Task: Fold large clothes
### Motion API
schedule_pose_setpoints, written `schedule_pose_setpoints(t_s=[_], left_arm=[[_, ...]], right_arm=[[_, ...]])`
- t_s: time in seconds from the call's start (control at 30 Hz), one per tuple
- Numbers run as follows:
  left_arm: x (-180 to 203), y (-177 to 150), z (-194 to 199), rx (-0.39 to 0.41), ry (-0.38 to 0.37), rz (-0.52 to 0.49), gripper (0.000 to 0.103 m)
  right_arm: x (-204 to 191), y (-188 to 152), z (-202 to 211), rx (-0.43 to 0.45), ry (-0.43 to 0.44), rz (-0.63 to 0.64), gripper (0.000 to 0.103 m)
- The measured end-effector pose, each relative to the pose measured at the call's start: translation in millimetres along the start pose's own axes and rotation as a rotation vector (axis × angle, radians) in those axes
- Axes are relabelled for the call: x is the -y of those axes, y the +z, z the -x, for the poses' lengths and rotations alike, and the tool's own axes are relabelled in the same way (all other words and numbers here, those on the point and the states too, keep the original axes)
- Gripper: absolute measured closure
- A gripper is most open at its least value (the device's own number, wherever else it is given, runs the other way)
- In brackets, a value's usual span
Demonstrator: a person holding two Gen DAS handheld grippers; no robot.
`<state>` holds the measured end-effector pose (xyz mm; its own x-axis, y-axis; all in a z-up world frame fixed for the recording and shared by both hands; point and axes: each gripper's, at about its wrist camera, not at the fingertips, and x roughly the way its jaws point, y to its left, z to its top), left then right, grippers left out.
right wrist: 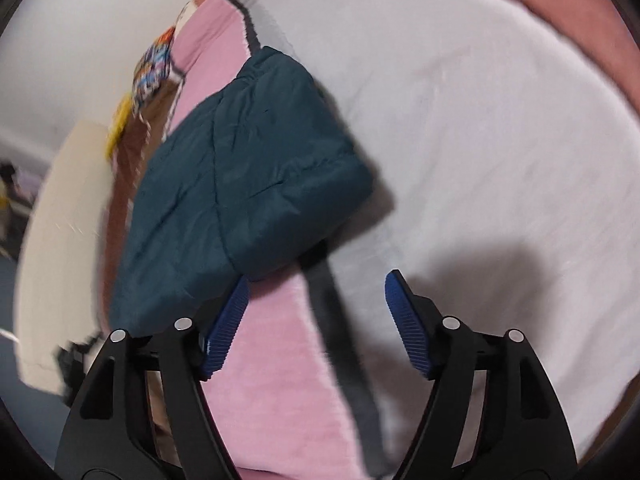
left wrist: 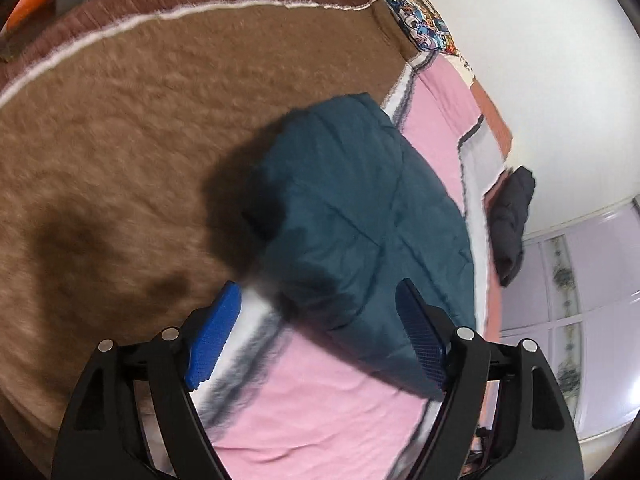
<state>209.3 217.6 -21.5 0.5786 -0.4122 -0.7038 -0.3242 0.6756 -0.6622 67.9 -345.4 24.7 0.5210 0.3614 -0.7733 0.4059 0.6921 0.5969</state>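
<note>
A blanket point(left wrist: 120, 152) fills the left wrist view, brown at left, pink at lower centre. The folded teal jacket point(left wrist: 360, 216) lies mid-frame across its pink and white stripes. Both the left gripper point(left wrist: 318, 336) and right gripper point(right wrist: 316, 320) hang wide apart, holding nothing, just short of the jacket's near edge.

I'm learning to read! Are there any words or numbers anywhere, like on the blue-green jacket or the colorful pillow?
No readable text anywhere.
Folded teal jacket: plain, no label showing.
Cartoon-print cushion: busy pictures, too blurred to read any letters.
Both open grippers, left and right: no markings.
</note>
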Motion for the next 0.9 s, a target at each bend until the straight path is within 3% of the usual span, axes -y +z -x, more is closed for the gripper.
schedule_pose_setpoints(t_s=[0.07,0.27,0.47,0.53,0.67,0.73,0.77,0.8,0.83,0.9], left_arm=[[7.5,2.3,-10.9,0.011,0.005,0.003,0.026],[15.4,13.3,-44.8,0.006,0.080,0.026,0.025],[6.0,17.2,-65.0,-0.007,0.111,0.065,0.022],[3.3,15.4,-65.8,0.002,0.103,0.064,0.022],[-1.8,14.3,-70.9,0.010,0.088,0.079,0.023],[-0.8,13.0,-69.4,0.022,0.078,0.078,0.050],[0.7,13.1,-68.0,0.030,0.063,0.067,0.058],[1.8,13.0,-65.1,0.035,0.042,0.058,0.072],[3.0,12.9,-61.8,0.040,0.024,0.052,0.080],[8.2,9.7,-50.9,0.058,0.002,0.020,0.086]], right_arm=[[2.7,1.0,-6.7,-0.007,0.046,-0.084,0.025],[1.0,16.0,-23.9,-0.016,0.082,-0.200,0.021],[1.4,30.2,-44.5,-0.005,0.020,-0.224,0.021],[6.1,30.3,-49.6,0.001,0.043,-0.267,0.021],[7.4,32.3,-52.1,0.022,0.091,-0.277,0.049],[6.5,33.4,-49.4,0.029,0.100,-0.269,0.065],[5.6,34.6,-47.3,0.032,0.108,-0.255,0.071],[4.9,35.0,-44.6,0.033,0.117,-0.242,0.073],[2.9,35.0,-43.3,0.036,0.122,-0.234,0.077],[1.1,32.2,-36.3,0.044,0.127,-0.215,0.080]])
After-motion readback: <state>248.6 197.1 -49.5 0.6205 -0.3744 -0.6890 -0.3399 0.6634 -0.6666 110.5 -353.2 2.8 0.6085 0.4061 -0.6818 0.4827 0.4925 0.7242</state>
